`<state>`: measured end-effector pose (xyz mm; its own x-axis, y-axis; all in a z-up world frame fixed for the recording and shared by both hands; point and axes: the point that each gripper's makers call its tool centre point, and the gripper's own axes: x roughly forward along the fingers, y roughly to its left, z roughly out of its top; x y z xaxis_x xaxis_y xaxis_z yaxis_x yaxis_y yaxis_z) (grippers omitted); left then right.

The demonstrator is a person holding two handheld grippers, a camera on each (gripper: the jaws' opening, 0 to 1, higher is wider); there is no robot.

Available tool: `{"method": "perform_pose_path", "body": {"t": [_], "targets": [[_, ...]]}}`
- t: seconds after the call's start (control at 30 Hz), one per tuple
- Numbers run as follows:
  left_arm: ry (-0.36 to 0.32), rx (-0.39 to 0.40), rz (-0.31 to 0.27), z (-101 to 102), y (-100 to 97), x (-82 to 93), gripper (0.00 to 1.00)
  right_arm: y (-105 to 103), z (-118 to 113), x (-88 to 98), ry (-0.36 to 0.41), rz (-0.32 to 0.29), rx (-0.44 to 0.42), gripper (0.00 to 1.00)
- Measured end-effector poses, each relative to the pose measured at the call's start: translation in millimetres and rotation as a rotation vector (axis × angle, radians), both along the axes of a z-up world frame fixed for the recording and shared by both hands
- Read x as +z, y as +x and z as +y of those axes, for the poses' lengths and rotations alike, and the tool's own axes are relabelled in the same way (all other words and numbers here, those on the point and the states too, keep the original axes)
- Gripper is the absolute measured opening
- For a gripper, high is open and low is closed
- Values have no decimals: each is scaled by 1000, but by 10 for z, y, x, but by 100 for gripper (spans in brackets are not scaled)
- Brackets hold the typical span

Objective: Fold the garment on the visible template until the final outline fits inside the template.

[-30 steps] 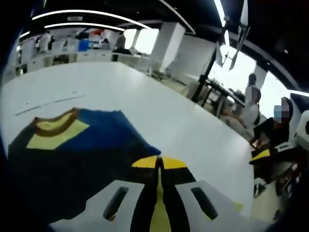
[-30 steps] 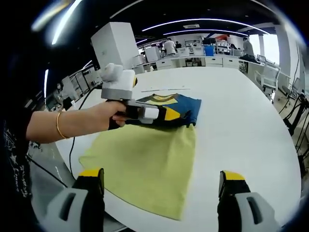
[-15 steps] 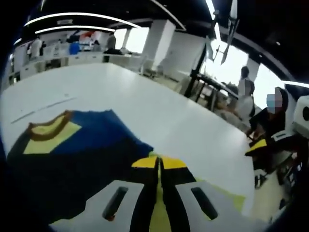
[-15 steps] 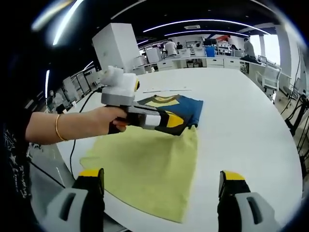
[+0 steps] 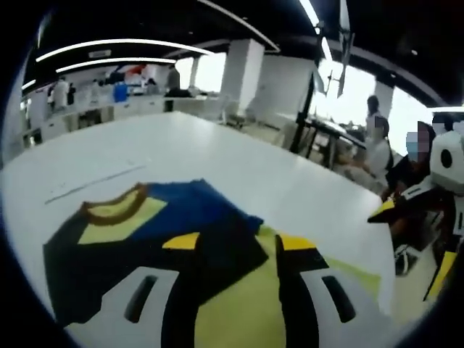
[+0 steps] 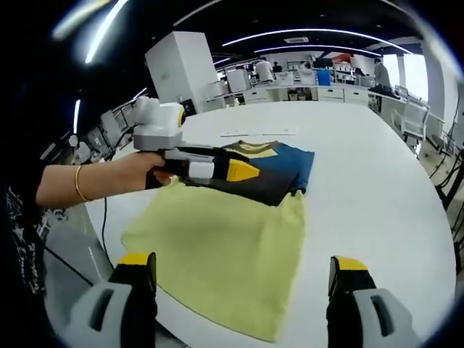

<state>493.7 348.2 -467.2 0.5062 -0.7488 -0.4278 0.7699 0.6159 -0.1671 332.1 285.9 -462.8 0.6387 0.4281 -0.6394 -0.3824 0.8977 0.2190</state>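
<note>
We see the garment (image 6: 254, 170) lying on the white worktop (image 6: 377, 188), at the far edge of a yellow-green sheet (image 6: 225, 246) that is spread flat nearer to the right hand-held gripper (image 6: 243, 279). The garment is dark blue and black, with a yellow patch and a brown collar. In the left gripper view its collar (image 5: 112, 210) points away from the camera toward the far side of the worktop, and its near corner lies over the yellow-green sheet (image 5: 239, 312). We cannot tell its long axis, because it is bunched.

The left hand-held gripper (image 6: 243, 170) is above the garment's near left part and covers some of it; a hand (image 6: 141, 174) with a gold bracelet holds it. Its jaws are apart with nothing between them. The right hand-held gripper's jaws stand wide apart and hold nothing.

Around the worktop we see desks, a white pillar (image 6: 181, 69), ceiling lights and some people (image 5: 377, 148) sitting at the side.
</note>
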Motion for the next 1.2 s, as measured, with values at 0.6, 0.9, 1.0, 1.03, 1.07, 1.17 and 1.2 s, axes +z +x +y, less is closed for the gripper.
{"method": "perform_pose_path", "body": {"t": [0.6, 0.9, 1.0, 1.03, 1.07, 1.17, 1.2], "targets": [[58, 93, -78, 1086, 6, 186, 85, 27, 16, -73, -12, 21, 32, 99], [68, 124, -68, 1488, -159, 176, 90, 5, 57, -97, 14, 39, 48, 99], [80, 120, -69, 1556, -249, 184, 92, -7, 64, -126, 14, 46, 52, 99], [78, 121, -69, 1586, -289, 201, 93, -15, 69, -137, 14, 50, 54, 99], [74, 118, -69, 1597, -323, 211, 94, -24, 66, -155, 12, 56, 56, 99], [84, 98, -62, 1636, -441, 193, 94, -47, 73, -184, 8, 64, 60, 99], [90, 92, -63, 1653, -493, 187, 94, -55, 74, -193, 10, 66, 59, 99]]}}
